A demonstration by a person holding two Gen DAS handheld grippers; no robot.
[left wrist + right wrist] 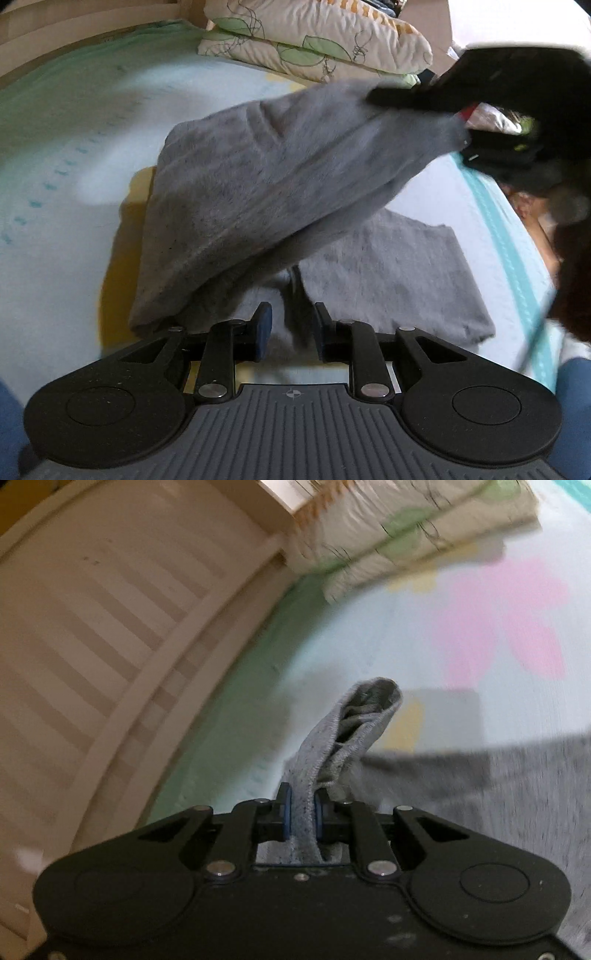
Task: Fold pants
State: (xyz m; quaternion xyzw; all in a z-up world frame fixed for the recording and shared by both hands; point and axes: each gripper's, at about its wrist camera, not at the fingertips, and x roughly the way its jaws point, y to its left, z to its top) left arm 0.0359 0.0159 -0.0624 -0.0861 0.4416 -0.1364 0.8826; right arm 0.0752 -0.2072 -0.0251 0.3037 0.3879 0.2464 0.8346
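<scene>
Grey pants [266, 192] lie on a pale mat [74, 155]. One part is lifted and stretched up toward the upper right, where my right gripper [458, 122] holds its end. The other part [388, 280] lies flat on the mat. My left gripper [291, 332] is open, low over the pants near the front, with cloth between and beneath its blue pads. In the right wrist view my right gripper [303, 812] is shut on a hemmed edge of the pants [354, 723], which stands up past the pads.
A folded leaf-print quilt [317, 40] lies at the far end of the mat and also shows in the right wrist view [417, 539]. A white slatted rail [110, 627] runs along the mat's left side. A person sits at the right edge [569, 258].
</scene>
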